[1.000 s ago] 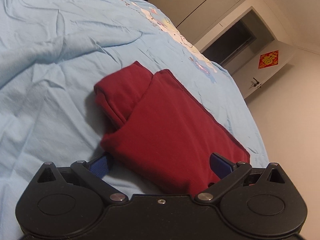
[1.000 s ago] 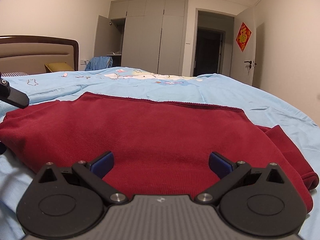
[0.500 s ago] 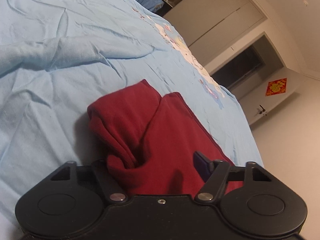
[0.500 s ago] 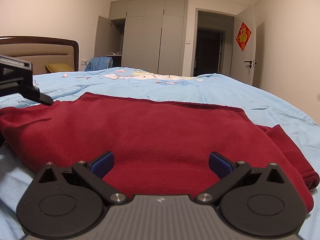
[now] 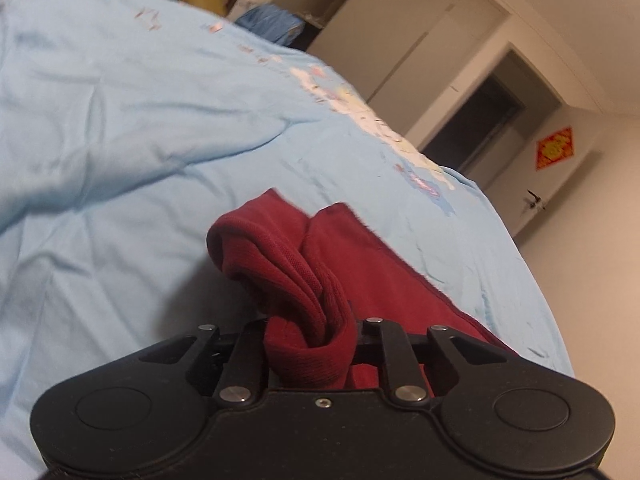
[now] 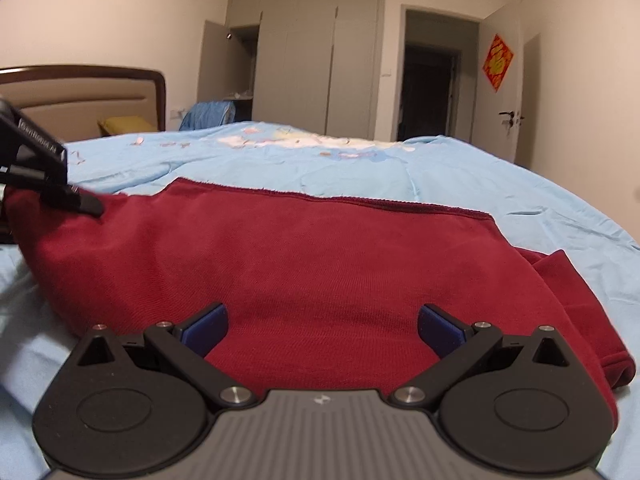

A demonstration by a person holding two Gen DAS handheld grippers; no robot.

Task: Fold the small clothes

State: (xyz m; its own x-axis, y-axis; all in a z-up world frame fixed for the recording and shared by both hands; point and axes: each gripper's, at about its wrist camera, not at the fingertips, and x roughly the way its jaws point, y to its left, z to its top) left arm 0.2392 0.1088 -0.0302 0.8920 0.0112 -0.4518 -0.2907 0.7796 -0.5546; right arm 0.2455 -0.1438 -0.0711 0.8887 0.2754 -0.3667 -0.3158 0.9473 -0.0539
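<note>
A dark red garment lies folded on the light blue bed sheet. In the left wrist view my left gripper is shut on a bunched end of the red garment, which is lifted off the sheet; the fingertips are hidden by the cloth. In the right wrist view my right gripper stands open, its blue fingers resting over the near edge of the garment with cloth between them. The left gripper's black body shows at the garment's far left end.
The blue sheet spreads wide to the left and beyond the garment. A wooden headboard and a yellow pillow stand at the back left. Grey wardrobes, a dark doorway and a door with a red sign line the far wall.
My left gripper has closed on the garment's end and raised it, bunching the cloth between its fingers. The right gripper has stayed open at the near edge.
</note>
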